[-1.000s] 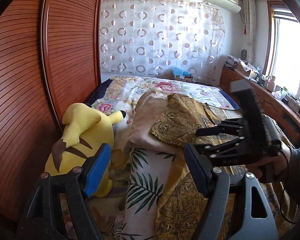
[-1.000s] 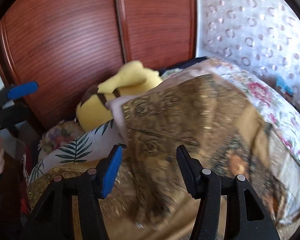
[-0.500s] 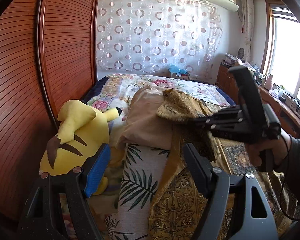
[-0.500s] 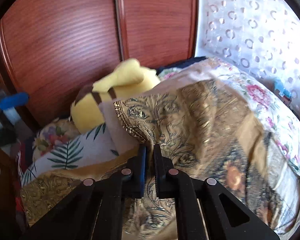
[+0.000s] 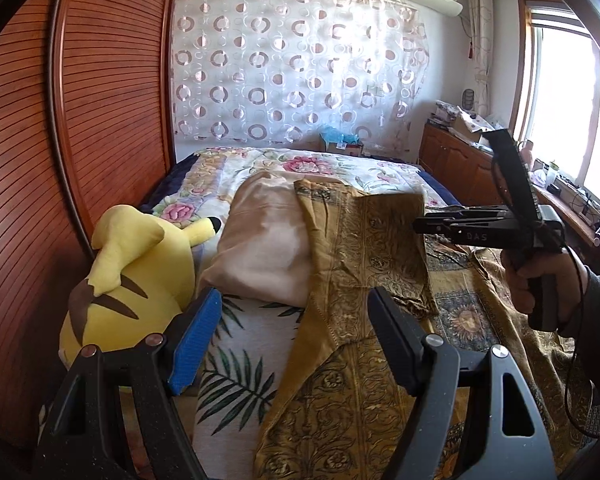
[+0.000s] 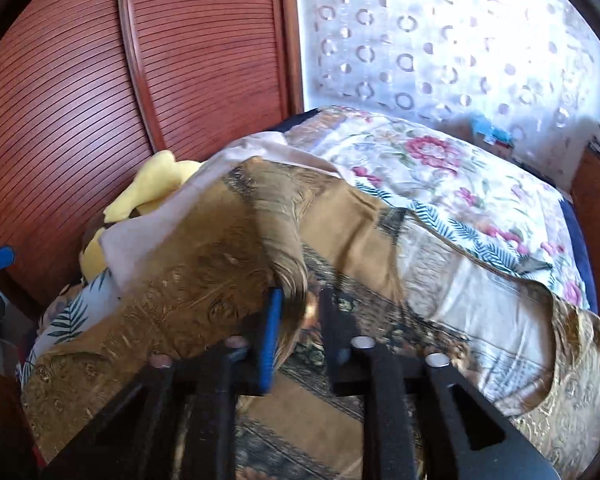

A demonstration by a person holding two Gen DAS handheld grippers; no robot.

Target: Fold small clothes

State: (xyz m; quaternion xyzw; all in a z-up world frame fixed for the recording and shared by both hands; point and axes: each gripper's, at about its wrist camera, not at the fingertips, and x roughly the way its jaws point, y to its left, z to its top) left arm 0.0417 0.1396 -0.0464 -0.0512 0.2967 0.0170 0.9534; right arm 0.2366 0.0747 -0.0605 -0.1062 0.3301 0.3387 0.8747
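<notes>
A gold patterned garment [image 5: 364, 264] lies spread over the bed, one part draped over a beige pillow [image 5: 268, 248]. My right gripper [image 5: 418, 225] is shut on a fold of the garment and holds it lifted above the bed; in the right wrist view [image 6: 298, 304] the gold cloth [image 6: 204, 280] bunches between its fingers. My left gripper [image 5: 296, 340] is open and empty, low at the near end of the bed, above the garment's near part.
A yellow plush toy [image 5: 132, 280] lies at the bed's left side against the wooden sliding wardrobe [image 5: 80, 120]. A palm-leaf print cloth [image 5: 240, 360] lies beneath the garment. A floral quilt [image 5: 300, 164] covers the far bed. A cluttered wooden sideboard [image 5: 480, 152] stands right.
My right gripper closed on the gold garment and has pulled its fold up and to the right. My left gripper stayed open and drew back slightly.
</notes>
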